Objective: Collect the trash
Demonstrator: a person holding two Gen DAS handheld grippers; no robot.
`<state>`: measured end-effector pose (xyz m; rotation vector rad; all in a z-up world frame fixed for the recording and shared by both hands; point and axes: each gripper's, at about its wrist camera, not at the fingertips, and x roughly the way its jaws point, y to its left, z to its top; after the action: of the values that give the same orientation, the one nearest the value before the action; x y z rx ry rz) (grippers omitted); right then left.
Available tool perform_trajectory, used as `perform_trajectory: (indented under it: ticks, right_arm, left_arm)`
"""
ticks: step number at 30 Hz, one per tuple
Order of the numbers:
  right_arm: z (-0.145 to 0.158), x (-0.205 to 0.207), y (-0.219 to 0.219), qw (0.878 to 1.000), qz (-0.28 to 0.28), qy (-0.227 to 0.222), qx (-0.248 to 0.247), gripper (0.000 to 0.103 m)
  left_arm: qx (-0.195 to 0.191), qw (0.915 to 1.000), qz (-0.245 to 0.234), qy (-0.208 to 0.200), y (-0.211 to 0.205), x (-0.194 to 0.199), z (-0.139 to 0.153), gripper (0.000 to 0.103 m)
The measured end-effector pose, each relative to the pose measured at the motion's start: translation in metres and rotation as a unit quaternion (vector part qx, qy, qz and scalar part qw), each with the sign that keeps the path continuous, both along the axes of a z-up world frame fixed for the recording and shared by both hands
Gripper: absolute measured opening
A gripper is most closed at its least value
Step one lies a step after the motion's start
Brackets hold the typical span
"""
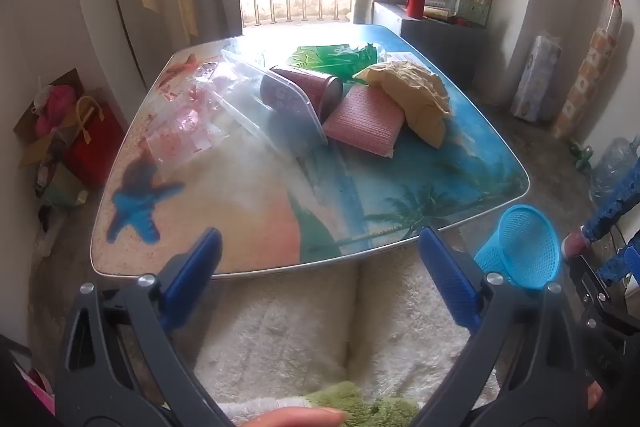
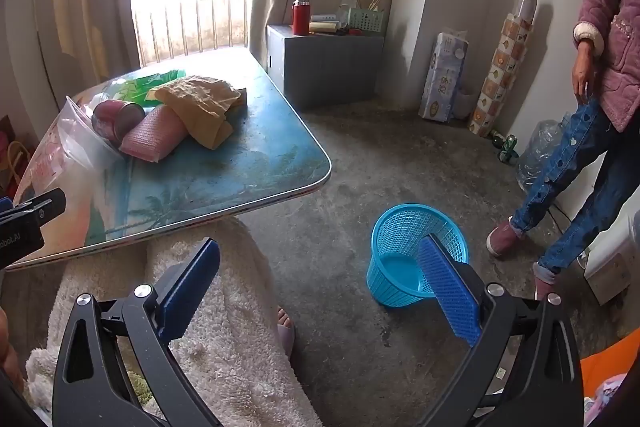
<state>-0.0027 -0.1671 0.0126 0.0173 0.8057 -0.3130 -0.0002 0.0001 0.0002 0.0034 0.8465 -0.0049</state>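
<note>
I am holding my left gripper spread wide with nothing between its blue pads, hovering over my lap just short of the near edge of the beach-print table, and my right gripper is gaping just as wide and bare above the concrete floor. The trash is sitting bunched at the table's far side: a clear plastic tray leaning on a red can, a pink packet touching the can, a crumpled yellow paper bag draped over the packet, and a green wrapper behind them. The blue mesh basket is standing upright on the floor, off the table's right corner, partly behind my right gripper's right finger.
</note>
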Motion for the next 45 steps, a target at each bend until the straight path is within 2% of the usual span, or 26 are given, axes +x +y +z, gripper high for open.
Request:
perform_trajectory:
  ticks: [45]
  right_arm:
    - [-0.0014,-0.0010,-0.0041,1.000,-0.009,0.005,0.002,0.097]
  left_arm:
    - [0.010,0.9999,0.005,0.003,0.0074,0.0018,-0.0031,0.095]
